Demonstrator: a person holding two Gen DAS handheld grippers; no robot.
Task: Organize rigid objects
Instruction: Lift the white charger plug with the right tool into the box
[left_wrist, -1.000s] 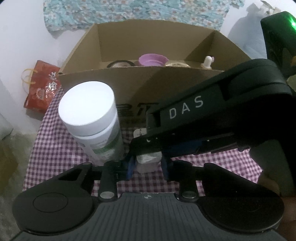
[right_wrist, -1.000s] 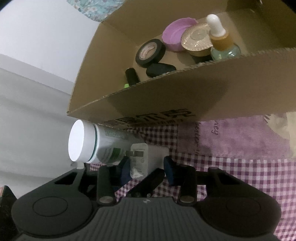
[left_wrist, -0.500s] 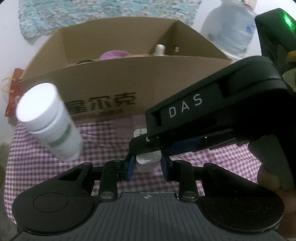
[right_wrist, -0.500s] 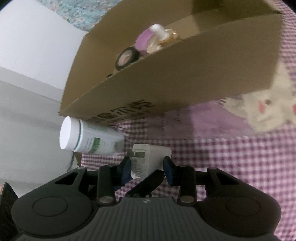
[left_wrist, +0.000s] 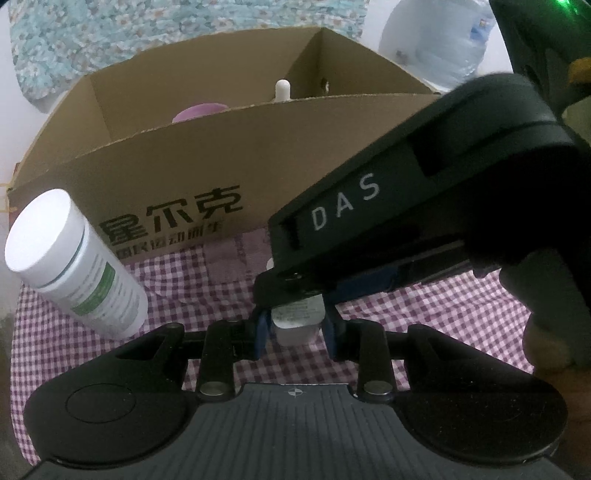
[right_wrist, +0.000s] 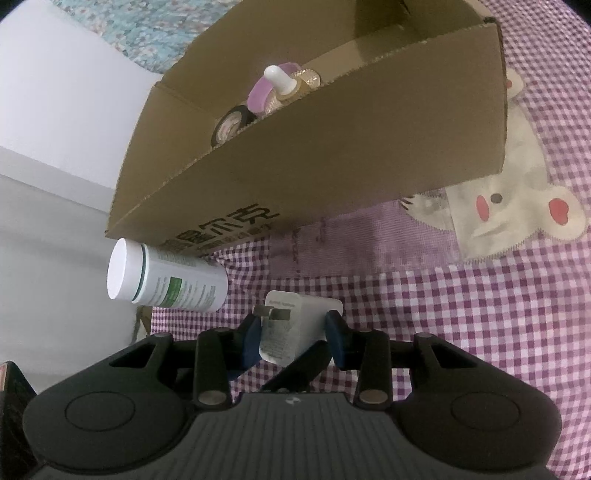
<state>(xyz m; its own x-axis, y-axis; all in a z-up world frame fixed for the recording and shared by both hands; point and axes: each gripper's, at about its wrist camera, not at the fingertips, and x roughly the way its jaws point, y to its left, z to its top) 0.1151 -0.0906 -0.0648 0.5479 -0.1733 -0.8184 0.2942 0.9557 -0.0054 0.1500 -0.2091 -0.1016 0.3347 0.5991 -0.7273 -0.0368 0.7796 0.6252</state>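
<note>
Cardboard box (left_wrist: 207, 177) further left than before, on purple checked cloth (right_wrist: 461, 332).

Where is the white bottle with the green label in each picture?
Left wrist view: the white bottle stands at the far left, in front of the cardboard box.
Right wrist view: the white bottle is left of centre, below the box's printed corner.
Shared landmark: the cardboard box.

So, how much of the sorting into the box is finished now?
Done: tape roll, purple lid and dropper bottle lie in the cardboard box. In hand: both grippers, left and right, clamp the white charger. Left: the white pill bottle outside.
</note>
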